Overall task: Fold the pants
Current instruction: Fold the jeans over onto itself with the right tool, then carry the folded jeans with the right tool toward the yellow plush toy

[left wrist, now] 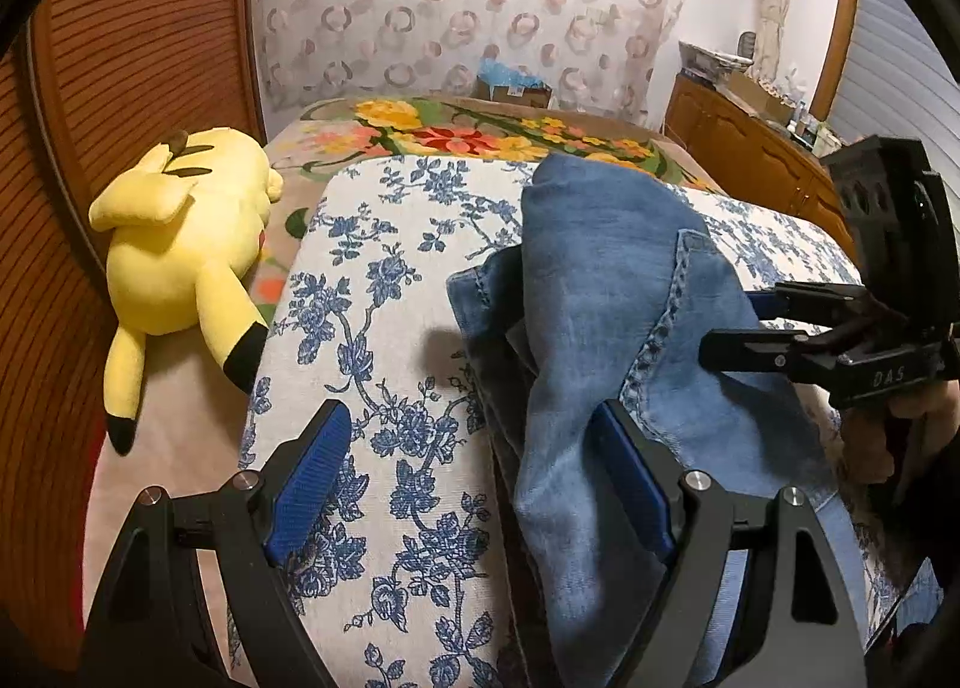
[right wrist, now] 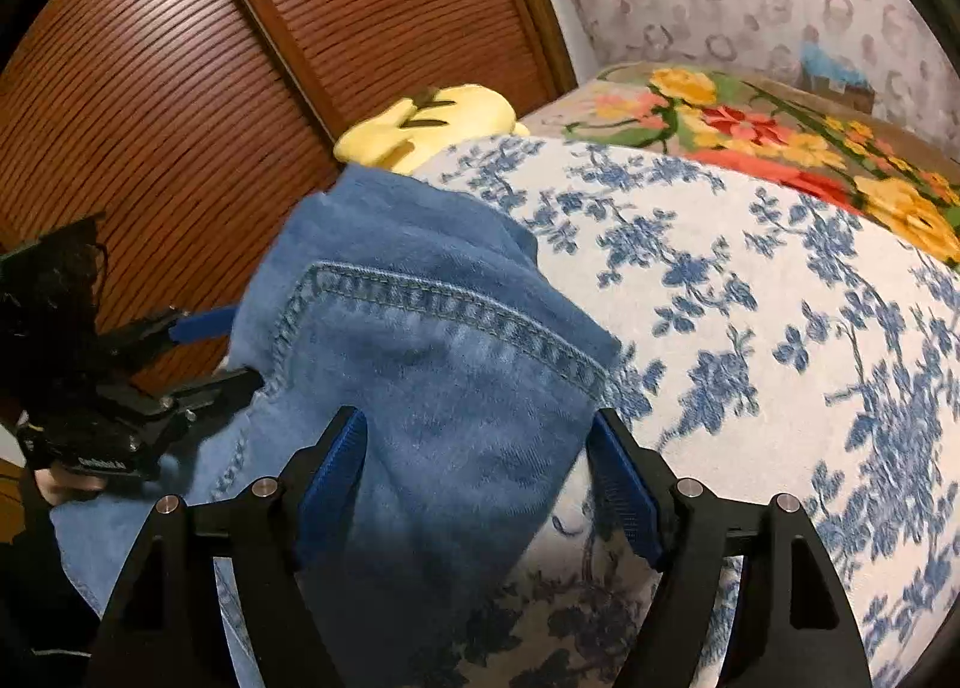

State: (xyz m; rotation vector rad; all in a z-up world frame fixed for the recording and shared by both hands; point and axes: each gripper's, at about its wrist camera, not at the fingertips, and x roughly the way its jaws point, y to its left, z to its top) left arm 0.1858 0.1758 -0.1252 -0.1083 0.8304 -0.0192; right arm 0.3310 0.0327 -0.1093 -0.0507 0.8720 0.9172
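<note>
- We find the work surface to be a bed under a white cover printed with blue flowers (left wrist: pixel 390 292); beyond it lies a brown blanket with red and yellow blooms (left wrist: pixel 456 139), and a yellow plush toy with black-tipped limbs (left wrist: pixel 180 256) lies at the bed's edge by a slatted wooden door (left wrist: pixel 120 58).
- The pair of faded blue denim pants (left wrist: pixel 606 292) lies on the flowered cover in a loose heap, not flat: layers overlap, one flap with a double-stitched hem (right wrist: pixel 456 310) is turned over on top, and a darker fold shows beneath it.
- We judge the task to be at an early to middle stage. The cloth is bunched, edges do not line up, and no neat rectangle has formed. Smoothing and at least one more fold appear to remain.
- The fabric looks soft and limp; it sags between the pads and creases where it piles.
- The left gripper (left wrist: pixel 474 466) stands with its jaws wide apart, one blue pad over bare cover, the other against the denim; nothing is clamped.
- The right gripper (right wrist: pixel 480 475) has its jaws spread, with denim lying between the pads; they do not pinch it.
</note>
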